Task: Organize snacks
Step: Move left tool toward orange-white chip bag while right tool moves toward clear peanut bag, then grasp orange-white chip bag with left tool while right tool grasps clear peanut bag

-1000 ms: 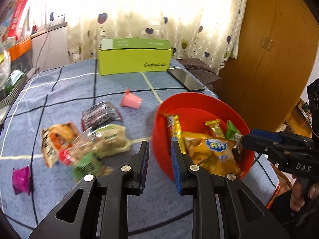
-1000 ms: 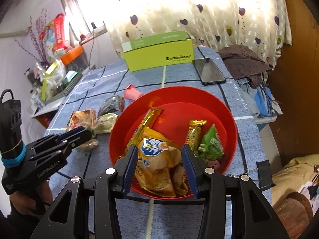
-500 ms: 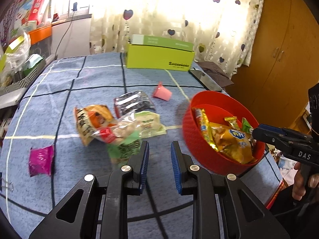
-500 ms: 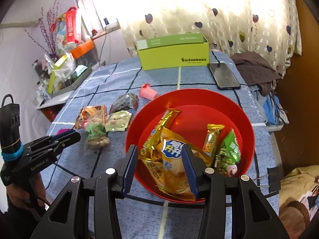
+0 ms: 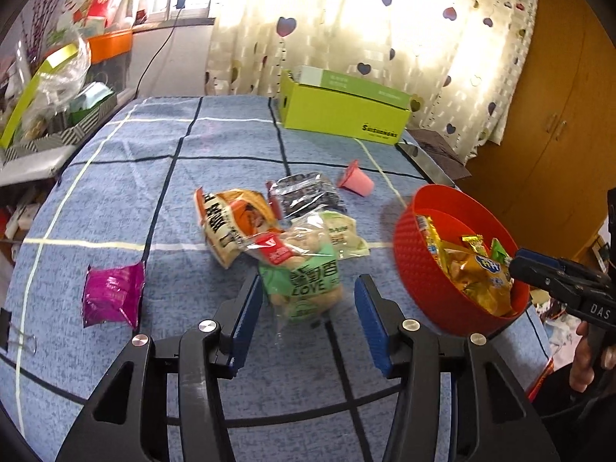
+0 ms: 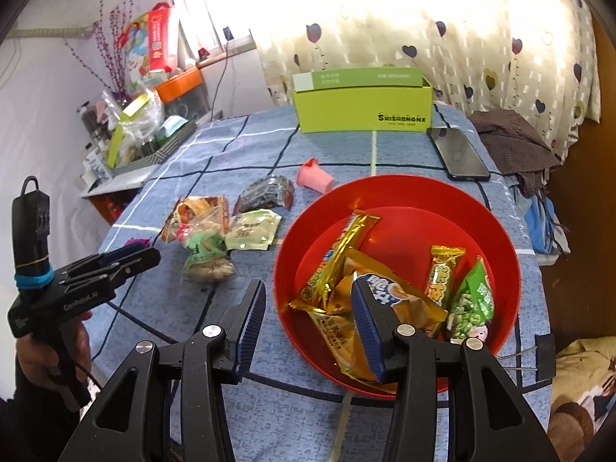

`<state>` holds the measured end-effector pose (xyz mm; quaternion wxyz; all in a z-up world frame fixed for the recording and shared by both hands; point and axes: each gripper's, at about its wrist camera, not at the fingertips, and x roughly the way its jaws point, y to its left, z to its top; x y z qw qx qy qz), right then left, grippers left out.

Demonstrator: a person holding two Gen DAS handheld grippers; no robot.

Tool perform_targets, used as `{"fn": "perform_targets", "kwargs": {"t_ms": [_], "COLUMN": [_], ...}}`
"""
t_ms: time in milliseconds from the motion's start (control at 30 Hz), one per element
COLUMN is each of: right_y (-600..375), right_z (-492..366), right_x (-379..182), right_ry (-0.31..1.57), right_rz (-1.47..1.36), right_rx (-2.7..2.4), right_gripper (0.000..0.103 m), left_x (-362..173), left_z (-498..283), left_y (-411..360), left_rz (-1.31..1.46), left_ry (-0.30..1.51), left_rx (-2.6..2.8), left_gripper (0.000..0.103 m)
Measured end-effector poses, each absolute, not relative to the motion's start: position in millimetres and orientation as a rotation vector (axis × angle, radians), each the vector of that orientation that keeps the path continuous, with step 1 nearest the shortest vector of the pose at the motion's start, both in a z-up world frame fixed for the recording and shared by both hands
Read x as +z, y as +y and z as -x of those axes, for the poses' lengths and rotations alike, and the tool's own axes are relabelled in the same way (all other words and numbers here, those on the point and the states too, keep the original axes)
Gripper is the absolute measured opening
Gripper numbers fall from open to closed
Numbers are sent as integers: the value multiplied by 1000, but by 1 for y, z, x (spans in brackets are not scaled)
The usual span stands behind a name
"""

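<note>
Covering table (image 5: 115,192): blue checked cloth (image 5: 215,142)

The left gripper (image 5: 308,308), jaws spread wide, is facing a clear bag with a green label (image 5: 304,281) sitting between its fingers. Other snack packets are crowding just behind that bag: an orange packet (image 5: 231,227), a dark foil packet (image 5: 304,196) and a pale green packet (image 5: 342,235). A magenta packet (image 5: 111,300) is lying well apart to the left, with bare blue tablecloth (image 5: 173,188) lying around it. The red bowl (image 5: 423,281) is blocking the right side, with the right gripper (image 6: 308,319) hanging spread across its near rim.
</note>
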<state>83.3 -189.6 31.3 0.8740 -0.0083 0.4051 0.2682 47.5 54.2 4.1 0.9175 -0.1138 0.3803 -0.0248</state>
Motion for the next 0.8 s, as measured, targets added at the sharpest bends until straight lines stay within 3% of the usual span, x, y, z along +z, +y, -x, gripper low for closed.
{"fn": "perform_targets", "kwargs": {"t_ms": [800], "right_y": [-82], "right_z": [-85], "right_x": [17], "right_ry": [913], "right_rz": [94], "right_rx": [694], "right_gripper": [56], "left_x": [-7], "left_z": [-18], "left_y": [146], "left_rz": [316], "left_ry": [758], "left_rx": [90], "left_gripper": [51]}}
